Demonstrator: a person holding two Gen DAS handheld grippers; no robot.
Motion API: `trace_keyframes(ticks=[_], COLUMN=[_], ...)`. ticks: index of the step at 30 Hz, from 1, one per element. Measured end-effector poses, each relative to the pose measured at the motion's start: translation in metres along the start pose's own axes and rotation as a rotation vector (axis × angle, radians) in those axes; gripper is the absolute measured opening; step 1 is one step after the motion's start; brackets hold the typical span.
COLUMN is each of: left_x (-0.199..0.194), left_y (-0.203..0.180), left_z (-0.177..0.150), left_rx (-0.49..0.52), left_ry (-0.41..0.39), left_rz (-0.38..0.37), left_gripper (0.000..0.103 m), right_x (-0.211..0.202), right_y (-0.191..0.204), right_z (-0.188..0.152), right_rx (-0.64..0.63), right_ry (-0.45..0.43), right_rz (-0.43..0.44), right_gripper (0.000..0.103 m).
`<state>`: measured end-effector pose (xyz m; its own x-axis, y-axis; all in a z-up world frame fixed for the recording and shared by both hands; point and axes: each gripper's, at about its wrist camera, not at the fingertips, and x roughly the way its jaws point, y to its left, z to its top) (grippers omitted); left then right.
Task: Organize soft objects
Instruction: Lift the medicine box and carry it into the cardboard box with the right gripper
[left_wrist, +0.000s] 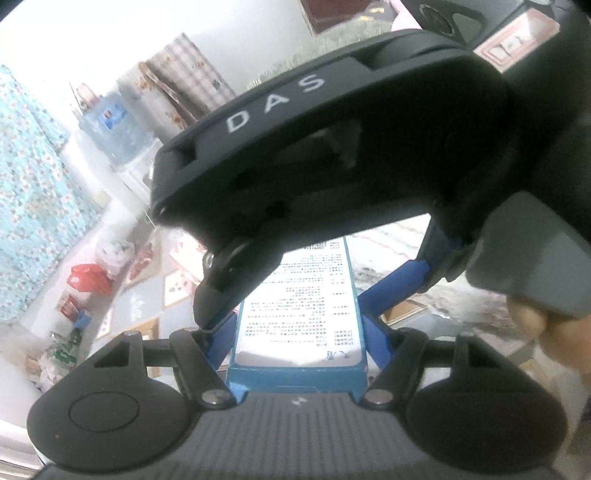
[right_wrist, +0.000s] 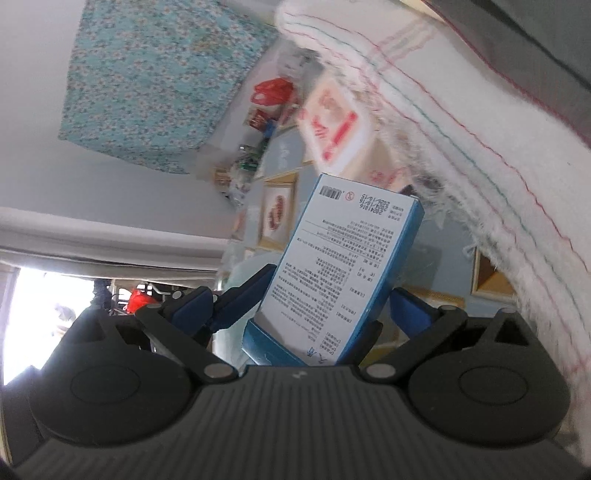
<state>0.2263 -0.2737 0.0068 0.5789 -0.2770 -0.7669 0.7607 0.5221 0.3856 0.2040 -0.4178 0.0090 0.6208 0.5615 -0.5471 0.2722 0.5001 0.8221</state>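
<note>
a lived-in home: floral curtain (right_wrist: 155, 81) on the far wall, red shopping bag (left_wrist: 88, 277), framed pictures (right_wrist: 279, 214) leaning about, water jug (left_wrist: 114, 127).

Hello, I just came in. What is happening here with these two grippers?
A person holds a gripper in each hand. The left gripper is shut on a blue and white box with printed text. The right gripper clamps a box of the same look; whether it is the same box, I cannot tell. In the left view the other black handheld device fills the frame, very close. A white cloth with red and green stitching hangs close beside the right gripper. Nothing appears put away yet.
</note>
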Motion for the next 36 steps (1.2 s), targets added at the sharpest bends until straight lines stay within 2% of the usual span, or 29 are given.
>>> trace_keyframes(ticks=[10,16,23,30,33,36], left_x=[-0.095,-0.149,-0.199,-0.206,-0.193,-0.171], left_y=[0.016,0.042,0.079,0.11,0.123,0.14], left_z=[-0.031,-0.071,-0.156,-0.236,-0.262,-0.284], left_rx=[-0.07,-0.186,-0.392,-0.588,-0.674,-0.776], left_ry=[-0.117,-0.153,-0.129,-0.049,-0.01,0.039], left_rz=[0.052,0.11,0.246,0.365,0.369,0.328], left_gripper=[0.073,0.073,0.073,0.073,0.073,0.073], right_x=[-0.057,-0.056,-0.001,0.094,0.129,0.16], right_y=[0.07,0.127,0.202,0.262,0.27,0.274], right_z=[-0.052,-0.092,-0.149,-0.216,-0.234,-0.249], right_rx=[-0.105,-0.205,-0.34,-0.42,-0.43,-0.445], right_ry=[0.003,0.045,0.219,0.432,0.487,0.524], right_rz=[0.064,0.113,0.154,0.137,0.091,0.031], right_gripper=[0.102,0.102,0.102,0.102,0.102,0.102])
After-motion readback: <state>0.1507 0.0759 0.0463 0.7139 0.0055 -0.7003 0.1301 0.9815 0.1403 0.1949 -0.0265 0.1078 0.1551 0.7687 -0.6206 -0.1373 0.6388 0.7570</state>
